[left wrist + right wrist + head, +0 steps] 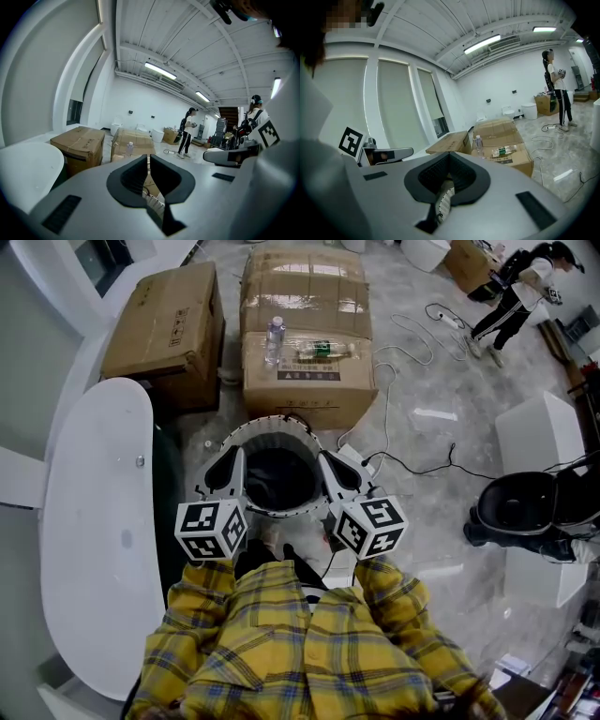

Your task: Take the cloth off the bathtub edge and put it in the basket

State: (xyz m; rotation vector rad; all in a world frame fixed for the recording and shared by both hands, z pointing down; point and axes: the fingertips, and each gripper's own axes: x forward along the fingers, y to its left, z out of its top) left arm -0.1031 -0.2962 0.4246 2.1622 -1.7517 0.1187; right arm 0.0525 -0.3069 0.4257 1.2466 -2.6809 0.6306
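A round white slatted basket (246,435) stands on the floor just ahead of me, and a dark cloth (278,480) lies bunched inside it. The white bathtub (94,521) runs along the left; its rim is bare. My left gripper (238,457) hangs over the basket's left rim and my right gripper (323,457) over its right rim. Both are shut with nothing in them. In the left gripper view the dark pads (140,173) meet, with basket slats (152,202) showing below. The right gripper view shows the same: pads (457,176) closed above the slats (444,202).
Cardboard boxes (305,329) stand behind the basket, with two bottles (274,339) on top; another box (169,329) sits by the tub's end. Cables (412,460) trail over the floor at right, near a black seat (520,507) and white blocks (542,432). A person (520,287) stands far right.
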